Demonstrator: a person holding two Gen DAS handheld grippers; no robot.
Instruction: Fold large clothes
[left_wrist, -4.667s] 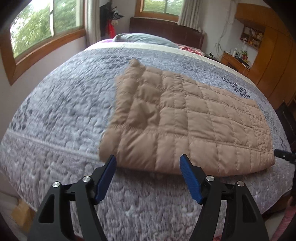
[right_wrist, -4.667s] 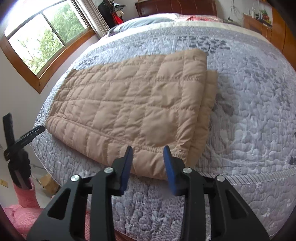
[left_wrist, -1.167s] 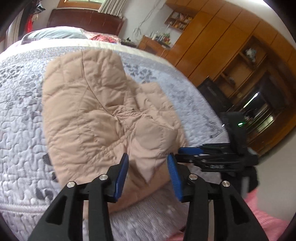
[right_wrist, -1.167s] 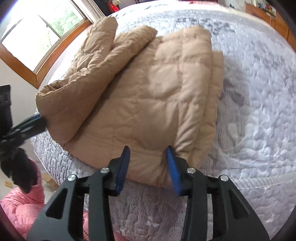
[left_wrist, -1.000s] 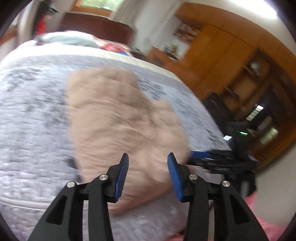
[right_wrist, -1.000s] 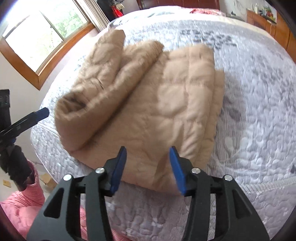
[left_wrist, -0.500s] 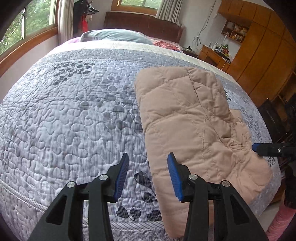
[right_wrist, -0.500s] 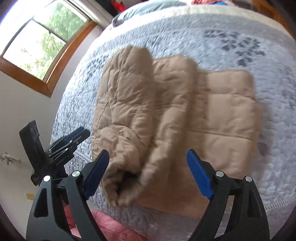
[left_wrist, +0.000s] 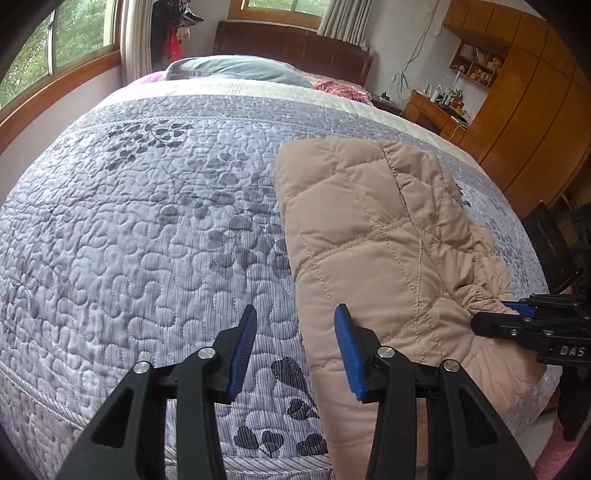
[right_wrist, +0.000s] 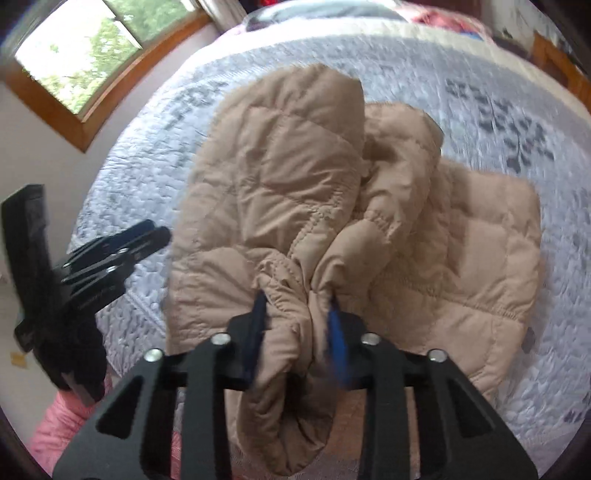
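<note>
Left wrist view: the left gripper hovers with its blue pads apart and nothing between them, above the near part of the bedspread. Its right pad lies just beside the left edge of the jacket. To the left of that edge the grey quilted cover runs bare to the side of the bed below the window. The tan quilted jacket lies folded on the right half of the bed, its long axis running from the near edge toward the pillow and headboard. Its near end hangs over the bed's front edge. At right, the right gripper meets the gathered hem of the jacket near the bed's right edge. A wooden wardrobe stands beyond that side.

Right wrist view (blurred): the right gripper is closed down on a bunched fold of the jacket; cloth fills the gap between the pads. The upper layer lies heaped and creased over a flatter layer that extends to the right. The left gripper sits apart at the jacket's left side, over the bedspread.
</note>
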